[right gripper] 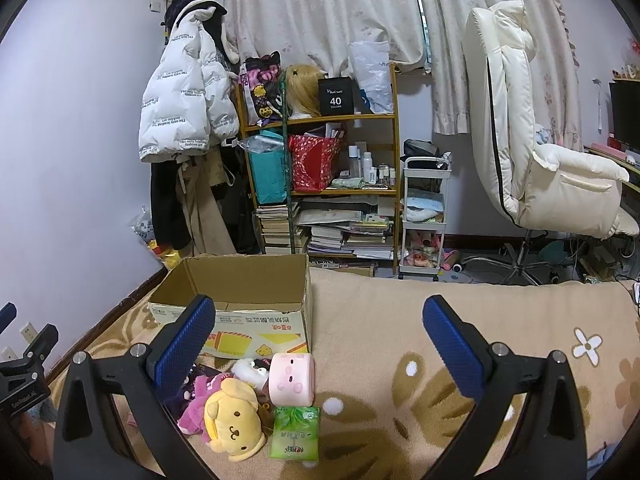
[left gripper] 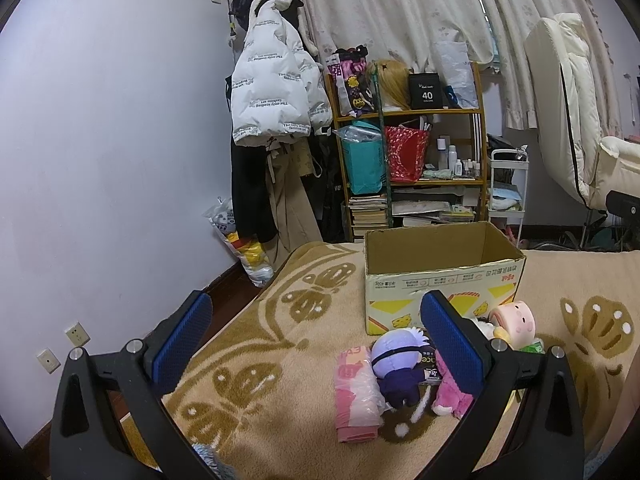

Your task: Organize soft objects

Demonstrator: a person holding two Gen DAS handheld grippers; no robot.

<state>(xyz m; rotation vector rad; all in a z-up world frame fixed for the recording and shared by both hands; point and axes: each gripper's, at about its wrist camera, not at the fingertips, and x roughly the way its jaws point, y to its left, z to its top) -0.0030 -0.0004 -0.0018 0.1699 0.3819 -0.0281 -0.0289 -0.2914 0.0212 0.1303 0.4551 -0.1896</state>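
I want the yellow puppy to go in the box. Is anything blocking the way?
Yes. The pink round plush and a white plush lie between the yellow puppy and the cardboard box. The box's top is open, so lifting over them should work.

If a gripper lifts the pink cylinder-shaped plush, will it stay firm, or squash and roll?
The pink cylinder-shaped plush with a printed face looks stuffed and fuzzy, so it probably squashes between the jaws and feels light. It lies on its curved side on the beige patterned blanket, so a push may roll it, though the soft pile likely slows it.
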